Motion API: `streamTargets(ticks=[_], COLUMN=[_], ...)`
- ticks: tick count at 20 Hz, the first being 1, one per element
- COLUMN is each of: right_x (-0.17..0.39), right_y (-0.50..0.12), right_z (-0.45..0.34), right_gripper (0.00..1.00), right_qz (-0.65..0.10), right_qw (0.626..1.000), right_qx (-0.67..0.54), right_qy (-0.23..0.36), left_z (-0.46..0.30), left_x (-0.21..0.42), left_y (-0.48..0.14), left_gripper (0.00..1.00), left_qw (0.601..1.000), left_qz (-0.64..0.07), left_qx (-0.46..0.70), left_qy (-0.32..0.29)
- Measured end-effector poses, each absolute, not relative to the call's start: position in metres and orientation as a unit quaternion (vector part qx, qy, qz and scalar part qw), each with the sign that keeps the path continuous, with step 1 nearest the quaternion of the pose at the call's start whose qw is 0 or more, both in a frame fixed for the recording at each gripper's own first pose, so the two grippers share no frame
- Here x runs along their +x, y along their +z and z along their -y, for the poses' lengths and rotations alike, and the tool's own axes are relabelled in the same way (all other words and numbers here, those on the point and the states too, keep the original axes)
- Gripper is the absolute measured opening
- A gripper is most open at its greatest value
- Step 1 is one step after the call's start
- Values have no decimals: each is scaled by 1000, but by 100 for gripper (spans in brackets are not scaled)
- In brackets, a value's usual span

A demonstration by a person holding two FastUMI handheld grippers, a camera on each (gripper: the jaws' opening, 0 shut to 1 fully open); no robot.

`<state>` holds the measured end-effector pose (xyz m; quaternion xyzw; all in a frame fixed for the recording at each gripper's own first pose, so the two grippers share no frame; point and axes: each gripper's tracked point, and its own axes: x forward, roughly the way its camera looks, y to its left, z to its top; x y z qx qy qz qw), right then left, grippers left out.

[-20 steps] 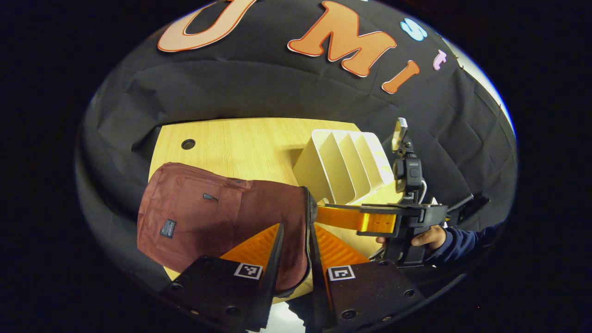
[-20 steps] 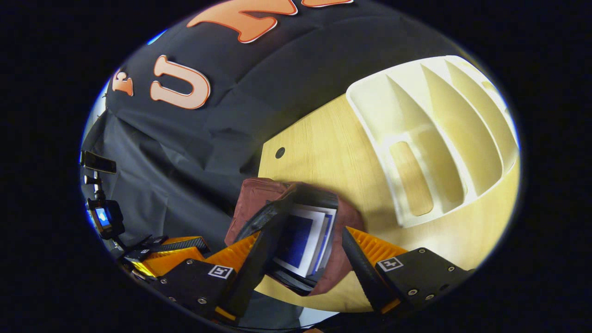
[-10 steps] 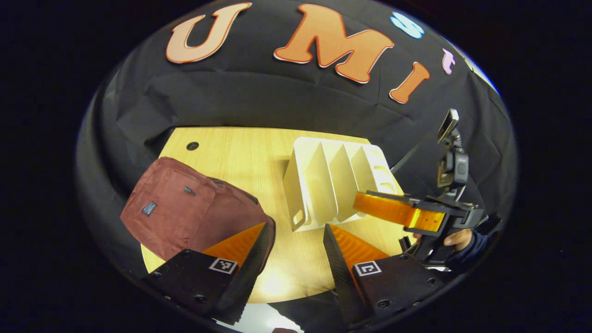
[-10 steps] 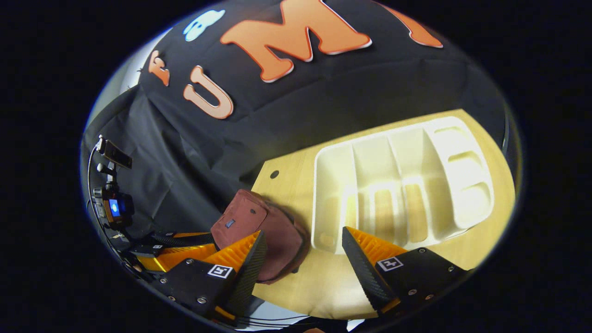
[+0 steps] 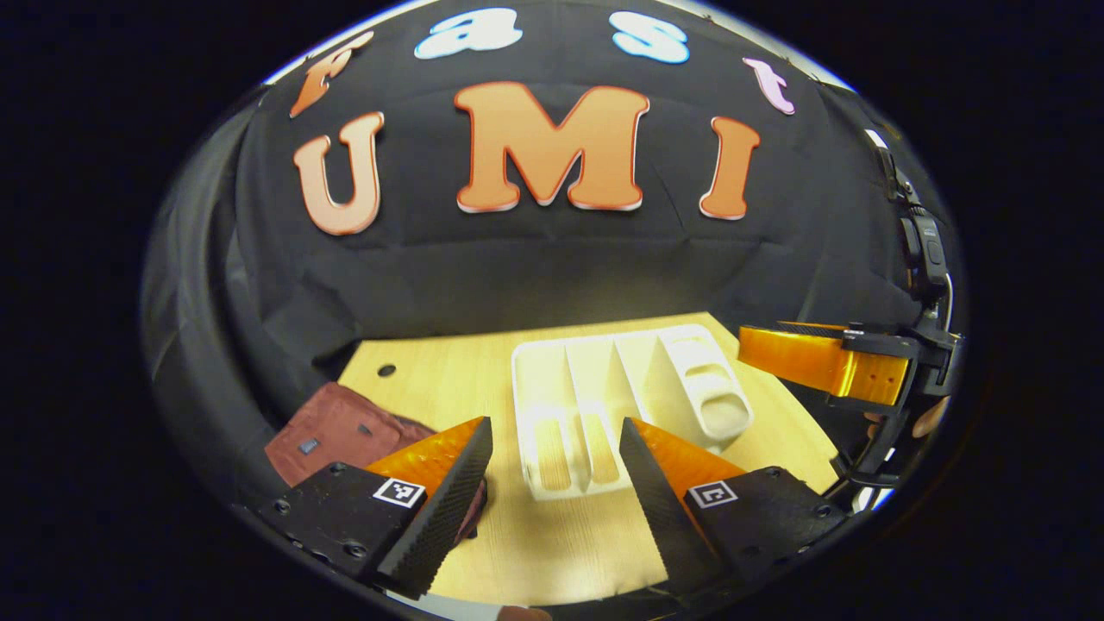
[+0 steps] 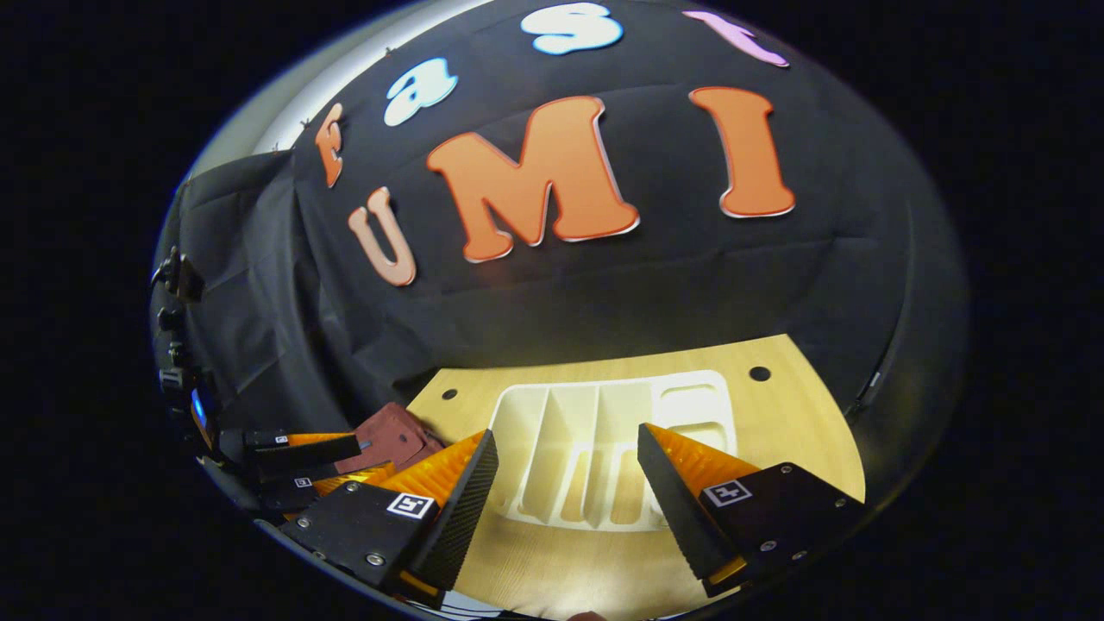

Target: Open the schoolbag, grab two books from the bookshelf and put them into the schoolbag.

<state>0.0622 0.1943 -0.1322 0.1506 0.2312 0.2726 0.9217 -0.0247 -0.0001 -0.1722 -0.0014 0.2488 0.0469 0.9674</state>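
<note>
Sharing one table (image 5: 552, 535): one schoolbag (image 5: 332, 427), one bookshelf (image 5: 604, 405), two open grippers.

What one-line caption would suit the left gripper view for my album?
Open left gripper hovers above a wooden table, facing an empty white bookshelf beside a maroon schoolbag.

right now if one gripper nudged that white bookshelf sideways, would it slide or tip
Probably slide. The white bookshelf sits low and broad on the smooth wooden table, so tipping looks unlikely. Its slots look empty and it seems moulded plastic, so likely light and stiff, moving as one piece.
</note>
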Motion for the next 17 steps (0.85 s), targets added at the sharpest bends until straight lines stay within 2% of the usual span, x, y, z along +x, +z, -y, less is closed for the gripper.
streamTargets(ticks=[1,2,8,10,11,13,14,15,16,17], right_x=[68,74,84,78,76,70,66,63,60,56], right_y=[-128,-127,-93,-91,-88,-88,-86,-83,-78,-74], right_z=[-180,-168,-132,-125,-129,-138,-145,-153,-159,-163], right_gripper=[97,97,96,96,100,96,100,97,100,97], right_qz=[-217,-201,-130,-111,-103,-103,-102,-100,-92,-81], right_qw=[928,935,959,965,966,966,966,964,965,965], right_qx=[155,156,149,124,115,103,104,108,108,103], right_qy=[259,248,202,202,206,213,216,222,223,225], left_z=[7,12,30,29,31,28,26,18,14,7], left_x=[-18,-12,0,1,0,-5,-7,-11,-14,-16], left_y=[-161,-152,-97,-77,-69,-61,-57,-52,-46,-39], left_gripper=[99,94,94,94,94,94,94,96,94,94], left_qw=[971,974,990,992,994,994,994,993,992,991], left_qz=[-233,-220,-118,-85,-68,-43,-28,-15,10,28], left_qx=[6,9,5,5,4,2,2,-2,-8,-15], left_qy=[56,60,82,92,91,99,102,117,122,128])
